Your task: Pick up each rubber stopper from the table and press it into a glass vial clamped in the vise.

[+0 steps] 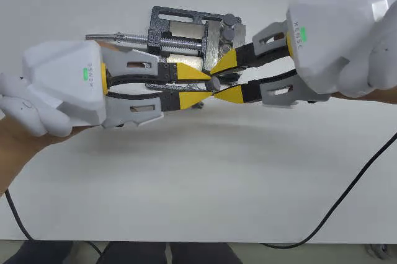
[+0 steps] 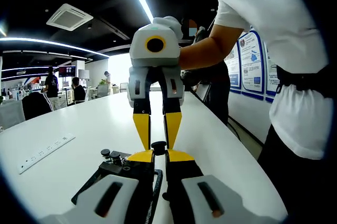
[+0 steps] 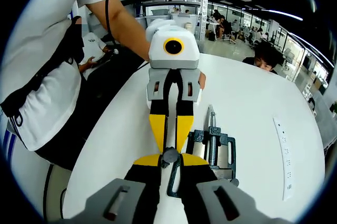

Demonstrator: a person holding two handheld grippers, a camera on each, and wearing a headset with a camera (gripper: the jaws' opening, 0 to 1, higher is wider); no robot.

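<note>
At frame centre my left gripper [image 1: 209, 85] and right gripper [image 1: 219, 83] both seem to pinch one rubber stopper [image 1: 214, 83]; I should release one slowly before approaching the vise [image 1: 186, 28].

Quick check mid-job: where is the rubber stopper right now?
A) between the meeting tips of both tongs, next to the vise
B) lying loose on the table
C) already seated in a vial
A: the rubber stopper sits where the left tongs and right tongs meet tip to tip, beside the vise.

Vise [image 1: 211, 36] partly behind yellow fingertips [image 1: 189, 72]
</note>
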